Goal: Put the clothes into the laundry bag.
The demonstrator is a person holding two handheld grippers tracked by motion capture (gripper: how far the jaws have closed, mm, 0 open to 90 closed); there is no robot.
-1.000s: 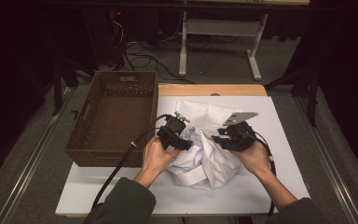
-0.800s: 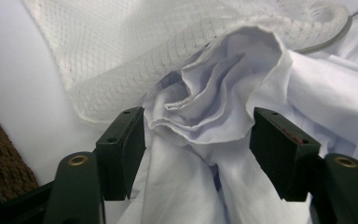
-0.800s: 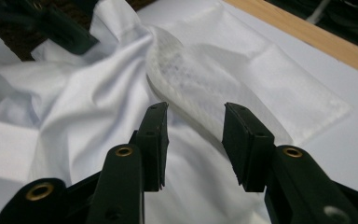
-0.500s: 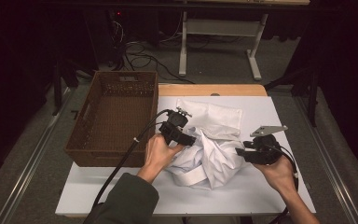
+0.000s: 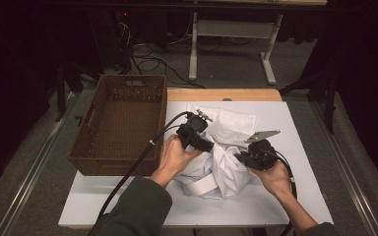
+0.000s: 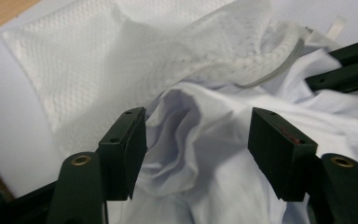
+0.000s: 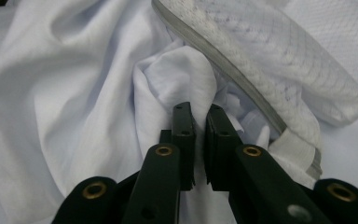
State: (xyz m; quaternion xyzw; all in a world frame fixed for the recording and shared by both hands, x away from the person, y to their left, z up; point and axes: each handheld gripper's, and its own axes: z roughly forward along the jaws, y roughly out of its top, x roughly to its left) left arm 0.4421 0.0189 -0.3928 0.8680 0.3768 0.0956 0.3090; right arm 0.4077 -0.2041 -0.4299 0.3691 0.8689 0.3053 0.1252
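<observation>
My left gripper [image 6: 198, 154] has its jaws apart, straddling a raised fold of the white garment [image 5: 216, 169], ready to pinch it. My right gripper [image 7: 200, 144] has its jaws nearly together against the same cloth; whether fabric is caught between them I cannot tell. The garment lies crumpled mid-table, partly inside the white mesh bag [image 5: 234, 125] (its banded mouth drapes over the cloth). The wicker basket [image 5: 120, 125] beside it holds nothing.
</observation>
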